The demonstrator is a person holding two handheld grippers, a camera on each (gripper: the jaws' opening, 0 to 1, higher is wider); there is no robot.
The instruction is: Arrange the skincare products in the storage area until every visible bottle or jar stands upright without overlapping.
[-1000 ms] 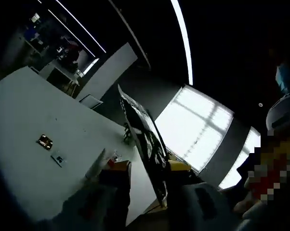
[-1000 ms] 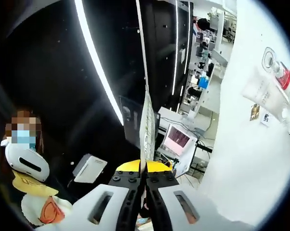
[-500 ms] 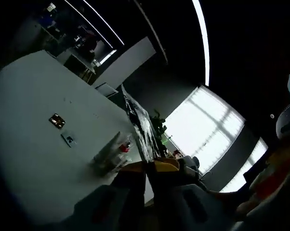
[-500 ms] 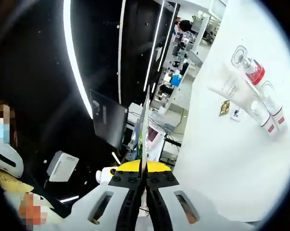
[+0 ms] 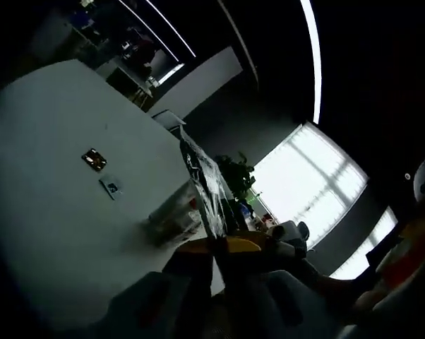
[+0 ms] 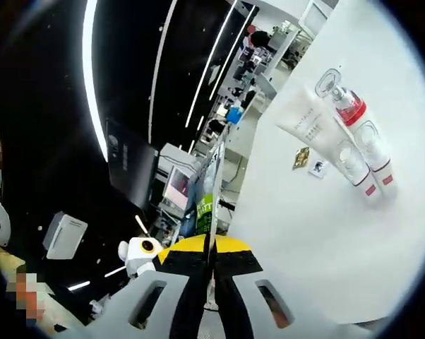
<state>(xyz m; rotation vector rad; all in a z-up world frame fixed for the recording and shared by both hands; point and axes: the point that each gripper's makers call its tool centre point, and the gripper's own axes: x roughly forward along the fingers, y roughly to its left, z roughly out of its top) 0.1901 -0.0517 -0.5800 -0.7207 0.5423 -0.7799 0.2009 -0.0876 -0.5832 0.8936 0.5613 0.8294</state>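
Observation:
On the white table (image 6: 325,240) lie a white tube (image 6: 317,128), a clear bottle with a red collar (image 6: 346,106) and two slim clear bottles (image 6: 373,152), close together and on their sides as far as this tilted view tells. In the dim left gripper view the same cluster of products (image 5: 174,214) sits just beyond the jaws. My left gripper (image 5: 216,248) is shut on a thin printed sheet (image 5: 202,185) that rises from its jaws. My right gripper (image 6: 211,244) is shut on a thin sheet (image 6: 214,185) seen edge-on, away from the products.
A small gold item (image 6: 301,157) and a small card (image 6: 316,168) lie on the table beside the tube. The gold item (image 5: 94,159) and card (image 5: 111,187) also lie left of the cluster. A person (image 5: 410,254) stands close on the right; desks and monitors (image 6: 131,169) lie beyond.
Both cameras have swung, so the table and the products take up more of each picture. Both grippers stay shut on the sheet; the products lie as before.

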